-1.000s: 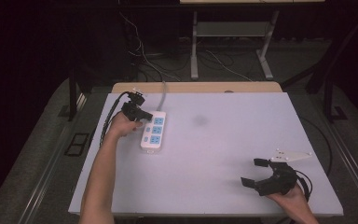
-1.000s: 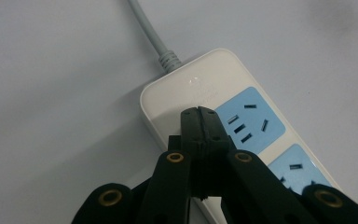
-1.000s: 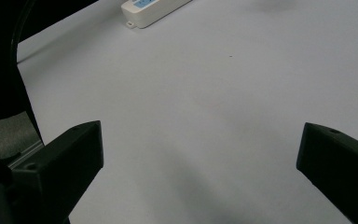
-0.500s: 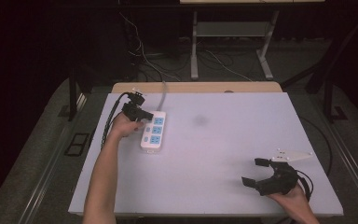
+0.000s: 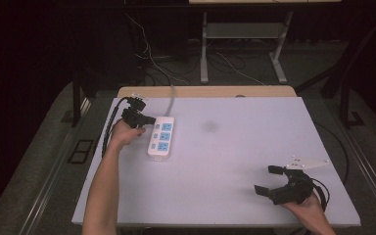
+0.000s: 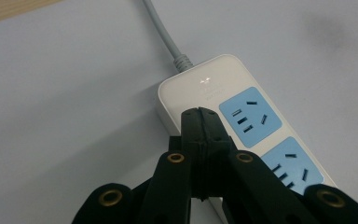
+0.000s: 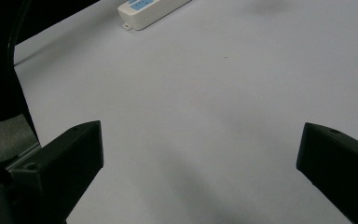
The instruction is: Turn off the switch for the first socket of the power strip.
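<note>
One power strip (three blue sockets), two tools, one table.

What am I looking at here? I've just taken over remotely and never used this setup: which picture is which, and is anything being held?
No robot: a person holds a two-jaw tool in each hand. The high view looks down on the white table from above. The left gripper is at a white power strip with blue sockets and a grey cord. The left gripper view rides on that tool: its jaws are pressed together over the strip's edge, gripping nothing. The right gripper sits near the table's right front, jaws wide apart and empty; its own view looks across bare table towards the strip.
</note>
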`<control>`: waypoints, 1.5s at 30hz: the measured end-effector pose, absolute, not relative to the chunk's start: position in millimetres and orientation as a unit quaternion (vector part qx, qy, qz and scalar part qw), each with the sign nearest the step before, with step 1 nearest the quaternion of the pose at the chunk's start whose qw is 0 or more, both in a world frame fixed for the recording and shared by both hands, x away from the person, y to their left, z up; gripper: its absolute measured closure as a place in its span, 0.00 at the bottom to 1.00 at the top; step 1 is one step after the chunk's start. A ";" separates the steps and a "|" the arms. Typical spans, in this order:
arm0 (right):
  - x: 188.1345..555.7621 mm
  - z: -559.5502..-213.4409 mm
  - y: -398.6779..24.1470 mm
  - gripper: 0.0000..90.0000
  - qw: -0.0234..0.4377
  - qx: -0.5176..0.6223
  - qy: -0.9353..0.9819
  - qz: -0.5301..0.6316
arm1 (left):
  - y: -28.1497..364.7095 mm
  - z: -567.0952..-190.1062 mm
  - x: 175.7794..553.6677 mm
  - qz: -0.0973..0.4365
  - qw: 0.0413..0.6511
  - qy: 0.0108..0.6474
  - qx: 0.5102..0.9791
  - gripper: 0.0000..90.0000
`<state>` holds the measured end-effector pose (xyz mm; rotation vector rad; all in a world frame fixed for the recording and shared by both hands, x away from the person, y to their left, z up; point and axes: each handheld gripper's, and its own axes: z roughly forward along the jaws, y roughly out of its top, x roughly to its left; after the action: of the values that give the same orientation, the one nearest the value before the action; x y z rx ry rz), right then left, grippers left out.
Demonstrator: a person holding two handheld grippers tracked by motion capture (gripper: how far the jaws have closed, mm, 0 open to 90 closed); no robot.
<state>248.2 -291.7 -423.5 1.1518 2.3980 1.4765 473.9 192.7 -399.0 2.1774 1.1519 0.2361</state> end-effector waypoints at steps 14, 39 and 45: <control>247.9 -423.2 -291.2 0.00 0.051 0.378 0.787 0.484 | 199.6 -382.2 461.3 0.107 0.346 0.442 0.820 0.99; 246.2 -422.1 -290.4 0.00 0.050 0.374 0.787 0.488 | 210.3 -350.2 414.5 0.116 0.412 0.445 0.786 0.46; 246.1 -422.0 -290.3 0.00 0.049 0.374 0.786 0.489 | 217.0 -344.5 400.5 0.115 0.438 0.451 0.769 0.17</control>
<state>246.1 -290.3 -422.0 1.1407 2.3961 1.4898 400.5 217.0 -344.5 1.9112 1.1207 0.2854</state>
